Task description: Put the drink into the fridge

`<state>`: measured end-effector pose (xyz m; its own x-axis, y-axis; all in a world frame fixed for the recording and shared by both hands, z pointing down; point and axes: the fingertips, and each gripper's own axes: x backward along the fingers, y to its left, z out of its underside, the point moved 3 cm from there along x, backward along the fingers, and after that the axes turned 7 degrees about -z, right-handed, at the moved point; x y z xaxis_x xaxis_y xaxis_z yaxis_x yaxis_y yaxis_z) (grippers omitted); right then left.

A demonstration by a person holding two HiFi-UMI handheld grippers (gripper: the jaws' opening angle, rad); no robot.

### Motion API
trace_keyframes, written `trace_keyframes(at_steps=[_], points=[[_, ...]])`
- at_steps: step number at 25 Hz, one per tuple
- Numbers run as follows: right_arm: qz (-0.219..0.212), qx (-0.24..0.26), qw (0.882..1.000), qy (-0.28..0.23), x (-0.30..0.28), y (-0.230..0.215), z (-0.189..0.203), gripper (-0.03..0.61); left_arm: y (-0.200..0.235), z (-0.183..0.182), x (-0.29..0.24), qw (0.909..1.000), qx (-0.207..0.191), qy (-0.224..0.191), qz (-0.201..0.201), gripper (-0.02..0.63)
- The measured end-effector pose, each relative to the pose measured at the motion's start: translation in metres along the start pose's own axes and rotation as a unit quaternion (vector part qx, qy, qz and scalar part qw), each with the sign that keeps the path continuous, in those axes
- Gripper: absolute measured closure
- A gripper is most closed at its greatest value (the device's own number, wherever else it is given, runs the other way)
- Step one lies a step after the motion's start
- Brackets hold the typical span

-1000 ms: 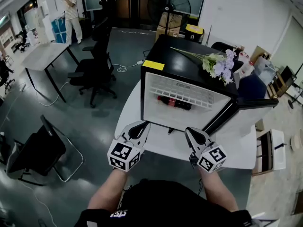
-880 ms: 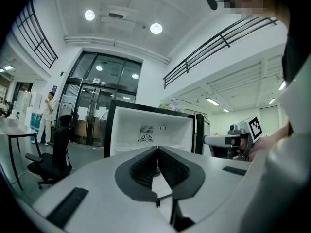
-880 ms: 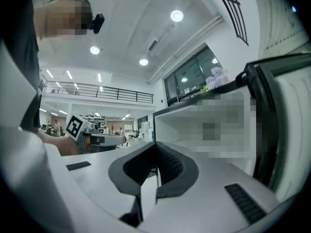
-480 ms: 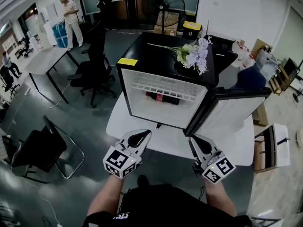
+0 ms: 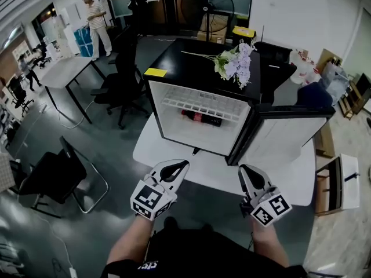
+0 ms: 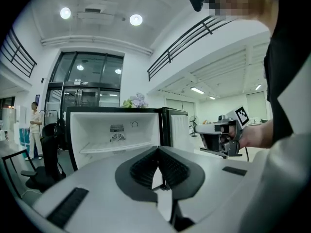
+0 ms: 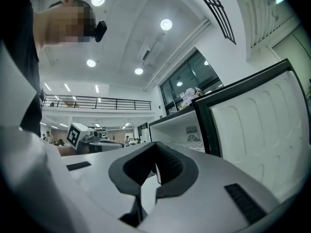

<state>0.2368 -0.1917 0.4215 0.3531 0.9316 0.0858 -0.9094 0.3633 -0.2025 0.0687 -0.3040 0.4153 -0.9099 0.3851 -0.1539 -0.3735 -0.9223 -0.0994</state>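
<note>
A small black fridge (image 5: pixel 156 83) stands on a white table (image 5: pixel 290 181), its door (image 5: pixel 284 141) swung open to the right. A cola bottle (image 5: pixel 200 117) lies on its side inside, under the wire shelf (image 5: pixel 200 107). My left gripper (image 5: pixel 182 165) hovers at the table's near edge, in front of the fridge, shut and empty. My right gripper (image 5: pixel 244 169) is level with it, below the open door, also shut with nothing held. The left gripper view shows the fridge's white interior (image 6: pixel 114 130) beyond the closed tips (image 6: pixel 159 149); the right gripper view shows the door's inner face (image 7: pixel 257 115).
Artificial flowers (image 5: pixel 235 62) lie on the fridge top, beside a yellow sticker (image 5: pixel 155 72). Black office chairs (image 5: pixel 124 80) and a grey desk (image 5: pixel 66 71) stand to the left; a folding chair (image 5: pixel 58 175) is nearer. A person (image 5: pixel 95 22) stands far off. A floor fan (image 5: pixel 206 4) is behind.
The view has shifted, and the fridge sits farther from both grippers than one second ago. Both grippers have drawn back toward my body and stay shut. The bottle stays inside.
</note>
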Motion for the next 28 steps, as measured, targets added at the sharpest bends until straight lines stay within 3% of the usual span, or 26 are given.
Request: trace_keyframes(at_steps=[5, 12, 19, 28], points=[[0.010, 0.027, 1.000, 0.004, -0.016, 0.002, -0.007, 0.566, 0.034, -0.010, 0.006, 0.9992, 0.029, -0.025, -0.012, 0.597], [0.026, 0.079, 0.996, 0.010, -0.050, 0.022, -0.014, 0.566, 0.076, -0.006, 0.015, 0.9980, -0.001, -0.015, -0.062, 0.595], [0.046, 0.082, 0.995, 0.021, -0.054, 0.026, -0.009, 0.566, 0.090, -0.004, 0.017, 0.9961, 0.062, -0.042, -0.046, 0.597], [0.042, 0.075, 0.996, 0.023, -0.065, 0.030, -0.003, 0.566, 0.102, 0.004, 0.021, 0.9969, 0.051, -0.025, -0.054, 0.597]])
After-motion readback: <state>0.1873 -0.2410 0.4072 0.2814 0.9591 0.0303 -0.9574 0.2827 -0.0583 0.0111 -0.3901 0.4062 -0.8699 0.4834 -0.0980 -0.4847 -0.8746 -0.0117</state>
